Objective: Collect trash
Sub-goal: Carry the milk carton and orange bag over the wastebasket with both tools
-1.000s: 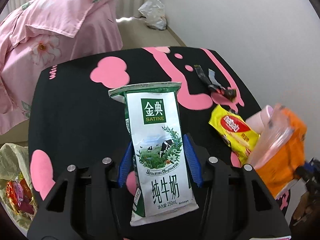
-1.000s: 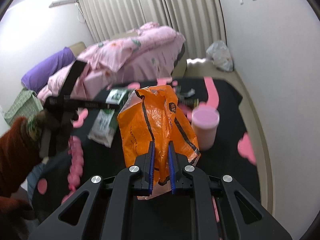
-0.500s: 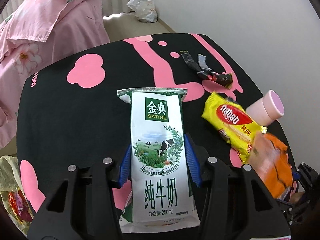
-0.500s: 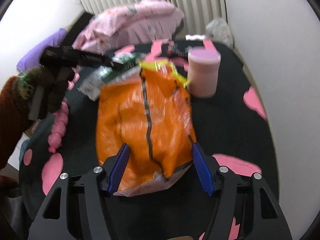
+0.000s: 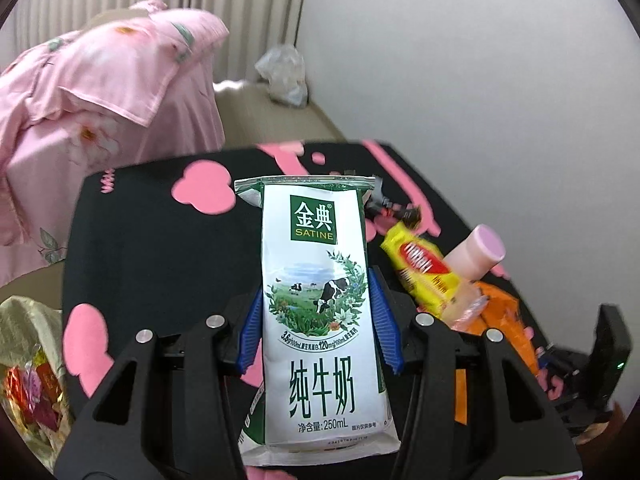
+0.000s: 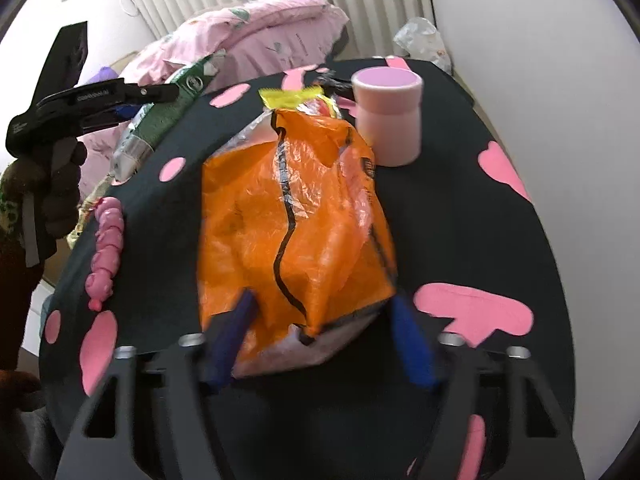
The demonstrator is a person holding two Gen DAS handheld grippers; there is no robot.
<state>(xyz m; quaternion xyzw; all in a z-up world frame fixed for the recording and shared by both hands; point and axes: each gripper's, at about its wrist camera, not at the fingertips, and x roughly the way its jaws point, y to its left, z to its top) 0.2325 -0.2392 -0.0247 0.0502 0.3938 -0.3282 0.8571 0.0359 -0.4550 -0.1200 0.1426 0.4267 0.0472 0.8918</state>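
Observation:
My left gripper (image 5: 316, 320) is shut on a white and green milk carton (image 5: 320, 300) and holds it above the black table (image 5: 152, 248); the carton also shows in the right wrist view (image 6: 168, 108). My right gripper (image 6: 324, 336) is open, its blue fingers on either side of an orange plastic bag (image 6: 296, 220) that lies on the table. A yellow snack wrapper (image 5: 424, 272) and a pink cup (image 5: 476, 252) lie beside the bag; both also show in the right wrist view, the wrapper (image 6: 296, 98) and the cup (image 6: 390, 114).
A dark wrapper (image 5: 396, 212) lies at the table's far side. A pink quilt (image 5: 100, 92) covers the bed on the left. A bag of sweets (image 5: 28, 368) sits below the table's left edge. A pink plush strip (image 6: 106, 252) lies on the table's left.
My right gripper has opened and let go of the orange bag, which now lies on the table. My left gripper has lifted the milk carton higher.

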